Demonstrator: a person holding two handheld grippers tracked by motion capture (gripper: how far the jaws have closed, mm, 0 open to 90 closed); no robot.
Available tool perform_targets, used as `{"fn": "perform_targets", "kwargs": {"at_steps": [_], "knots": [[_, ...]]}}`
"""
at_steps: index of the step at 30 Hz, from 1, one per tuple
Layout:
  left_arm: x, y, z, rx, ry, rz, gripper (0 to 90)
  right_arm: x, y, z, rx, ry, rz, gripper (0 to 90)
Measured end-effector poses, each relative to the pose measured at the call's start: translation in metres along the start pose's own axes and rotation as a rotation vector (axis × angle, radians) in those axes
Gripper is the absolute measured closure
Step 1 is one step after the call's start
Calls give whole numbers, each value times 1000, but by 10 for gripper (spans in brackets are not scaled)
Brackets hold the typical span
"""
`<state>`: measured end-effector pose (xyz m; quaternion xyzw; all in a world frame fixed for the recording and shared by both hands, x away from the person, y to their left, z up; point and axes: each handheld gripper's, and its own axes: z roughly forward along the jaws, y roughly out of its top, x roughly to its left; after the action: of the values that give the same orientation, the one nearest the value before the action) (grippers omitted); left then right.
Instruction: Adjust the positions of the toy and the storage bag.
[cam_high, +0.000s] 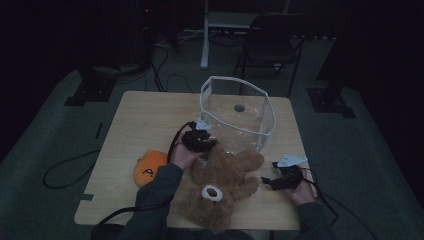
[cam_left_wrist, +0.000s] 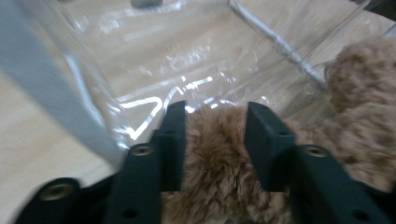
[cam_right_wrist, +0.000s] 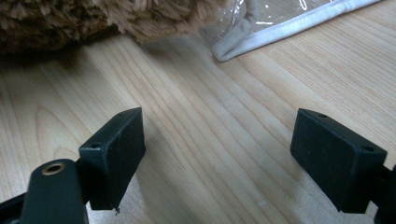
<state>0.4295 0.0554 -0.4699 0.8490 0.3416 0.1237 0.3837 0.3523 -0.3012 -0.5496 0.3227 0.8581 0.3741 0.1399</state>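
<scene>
A brown teddy bear (cam_high: 223, 182) is lying on its back on the wooden table (cam_high: 135, 120), with its head near the person's side and its legs pointing at a clear plastic bag (cam_high: 239, 114). The bag is standing open just behind the bear, and one leg is touching its wall.

The left gripper (cam_high: 200, 142) is sitting at the bear's leg, right by the bag. In the left gripper view, the bear's furry leg (cam_left_wrist: 215, 154) is lying between the two black jaws. The jaws are partly apart, and it is hard to tell if they are squeezing the fur or just sitting around it.

The right gripper (cam_high: 270, 182) is resting near the table's right edge, beside the bear's arm. Its jaws are standing wide apart with nothing but bare wood between them.

An orange soft toy (cam_high: 148, 167) is lying to the left of the bear, next to the person's left sleeve.
</scene>
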Motion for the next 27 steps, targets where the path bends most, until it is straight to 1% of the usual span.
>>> {"fn": "perform_targets", "kwargs": {"at_steps": [1, 2, 3, 4, 5, 6, 7, 8, 9, 10, 11, 12, 13, 14, 16, 18, 19, 20, 22, 23, 25, 26, 27], "knots": [[0, 0, 0, 0, 0, 0, 488, 0, 0, 0, 0, 0, 0, 172], [1, -2, 11, 13, -25, -37, 488, 0, 0, 0, 0, 0, 0, 172], [1, -2, 15, 24, -26, -43, 399, 0, 0, 0, 0, 0, 0, 172], [1, -2, 18, 37, -31, -46, 367, 0, 0, 0, 0, 0, 0, 172], [1, -2, 20, 47, -40, -52, 359, 0, 0, 0, 0, 0, 0, 171], [1, -2, 21, 57, -45, -48, 358, 0, 0, 0, -1, 0, -2, 172], [1, -2, 21, 57, -45, -48, 374, 0, 0, 0, -1, 0, -2, 172], [1, -3, 21, 74, -61, -34, 374, 0, 0, 0, 0, 0, -1, 172], [0, -3, 21, 81, -55, -26, 659, 0, 0, 0, -1, 0, -1, 172], [-1, -3, 20, 87, -51, -14, 659, 0, 0, 0, -1, 0, -1, 172], [-3, -3, 17, 86, -41, 4, 757, 0, 0, 0, -1, 0, -1, 172], [-4, -3, 14, 81, -33, 9, 878, 0, 0, 0, 0, 0, -1, 171], [-5, -3, 11, 77, -21, 18, 896, 0, 0, 0, -1, 0, -1, 172], [-6, -3, 8, 74, -14, 27, 900, 0, 0, 0, 0, 0, -1, 172], [-10, -1, -3, 59, 15, 45, 900, 0, 0, 0, 0, 0, 0, 171], [-13, 1, -17, 32, 20, 51, 900, 0, 0, 0, 0, 0, -1, 171], [-16, 2, -25, 13, 19, 65, 900, 0, 0, 0, 0, 0, -1, 171], [-18, 3, -31, 5, 26, 80, 900, 0, 0, 0, 0, 0, 0, 171], [-22, 3, -41, -6, 51, 110, 900, 0, 0, 0, 0, 0, -1, 171], [-22, 2, -44, -11, 62, 113, 900, 0, 0, 0, -1, 0, -1, 172], [-21, 1, -49, -20, 63, 104, 900, 0, 0, 0, -1, -1, -2, 171], [-21, 1, -49, -20, 63, 104, 900, 0, 0, 0, -1, -1, -2, 171], [-20, -4, -57, -27, 62, 94, 900, 0, 0, 0, 0, -1, -2, 171]]}}
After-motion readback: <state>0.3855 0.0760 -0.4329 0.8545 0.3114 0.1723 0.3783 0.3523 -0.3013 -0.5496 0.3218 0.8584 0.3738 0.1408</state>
